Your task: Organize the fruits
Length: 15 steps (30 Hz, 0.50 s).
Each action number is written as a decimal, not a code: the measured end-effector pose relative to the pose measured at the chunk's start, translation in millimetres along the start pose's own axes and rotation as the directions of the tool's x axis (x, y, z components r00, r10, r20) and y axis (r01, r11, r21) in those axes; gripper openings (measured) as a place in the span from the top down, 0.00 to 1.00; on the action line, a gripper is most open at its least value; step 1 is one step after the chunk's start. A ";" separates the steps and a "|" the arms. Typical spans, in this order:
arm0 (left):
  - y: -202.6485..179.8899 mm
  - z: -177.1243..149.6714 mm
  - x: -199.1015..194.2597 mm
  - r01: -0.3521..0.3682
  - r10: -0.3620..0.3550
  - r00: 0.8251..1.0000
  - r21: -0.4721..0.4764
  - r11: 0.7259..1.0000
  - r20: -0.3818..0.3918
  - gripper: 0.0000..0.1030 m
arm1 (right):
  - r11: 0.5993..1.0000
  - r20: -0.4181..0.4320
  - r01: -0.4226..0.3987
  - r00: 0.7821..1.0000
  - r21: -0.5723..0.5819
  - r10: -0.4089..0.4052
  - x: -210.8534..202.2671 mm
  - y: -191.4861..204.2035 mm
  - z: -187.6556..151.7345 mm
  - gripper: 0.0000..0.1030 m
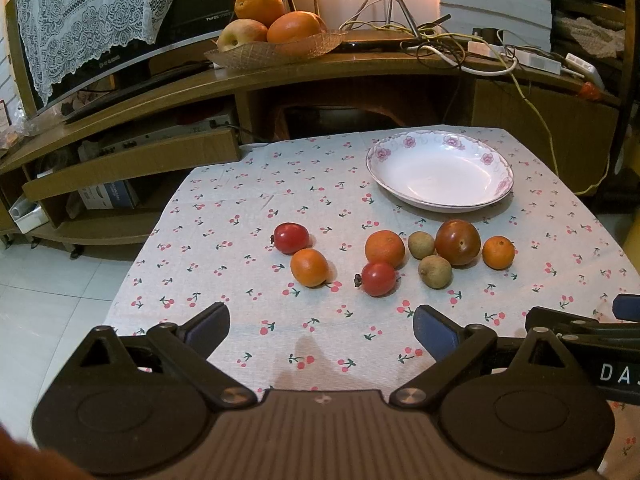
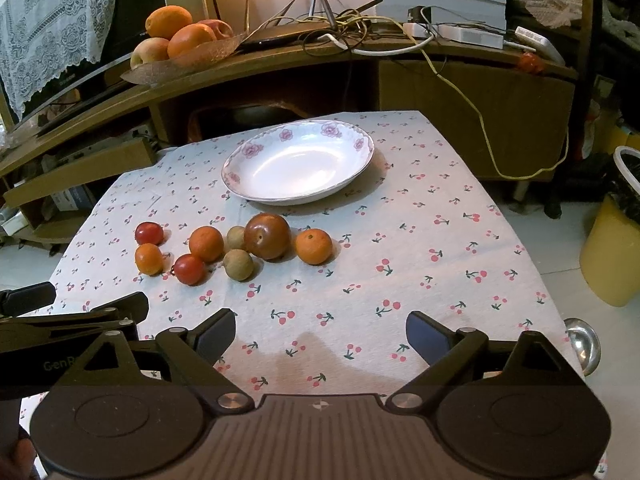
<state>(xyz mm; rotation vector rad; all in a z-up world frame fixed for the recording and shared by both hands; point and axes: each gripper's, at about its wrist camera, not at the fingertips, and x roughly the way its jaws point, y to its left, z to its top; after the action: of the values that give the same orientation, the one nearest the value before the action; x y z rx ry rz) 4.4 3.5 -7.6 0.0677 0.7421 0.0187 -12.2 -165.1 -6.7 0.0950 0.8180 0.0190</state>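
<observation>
Over the near edge of the tabletop, the left gripper [image 1: 322, 330] hangs with its jaws spread wide and nothing between them; beside it, the right gripper [image 2: 321, 334] hangs over the same edge, likewise wide apart and holding nothing. Ahead of both, on the cherry-print tablecloth [image 2: 420, 240], the fruits lie in a loose row across the middle: a red fruit [image 1: 291, 237] touching a small orange [image 1: 309, 267] toward the left edge, then a second red fruit [image 1: 378, 278] against a larger orange [image 1: 385, 248], two brownish-green fruits [image 1: 434, 271], a big dark red-brown fruit [image 1: 457, 242], and another small orange [image 1: 498, 253] just beside it. Beyond them, toward the far edge, sits a white floral plate [image 1: 440, 174]. Past the table, a wooden shelf [image 1: 280, 72] carries a basket of oranges and apples [image 1: 276, 46].
</observation>
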 end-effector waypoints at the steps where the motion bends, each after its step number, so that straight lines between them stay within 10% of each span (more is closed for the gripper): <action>1: -0.3 0.0 -0.1 0.000 0.000 1.000 0.000 1.000 0.000 0.01 | 1.000 0.000 0.000 1.000 -0.001 0.000 0.3 -0.2 0.5 0.09; 15: 10.9 -2.4 2.2 0.006 -0.005 1.000 -0.013 1.000 0.006 0.01 | 0.999 -0.019 -0.028 0.999 -0.018 0.027 3.3 6.9 2.2 0.13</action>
<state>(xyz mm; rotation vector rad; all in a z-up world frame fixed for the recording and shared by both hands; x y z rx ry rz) 4.5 14.7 -10.1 0.0531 0.7363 0.0182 -8.2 -158.3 -7.0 0.0889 0.8351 0.0533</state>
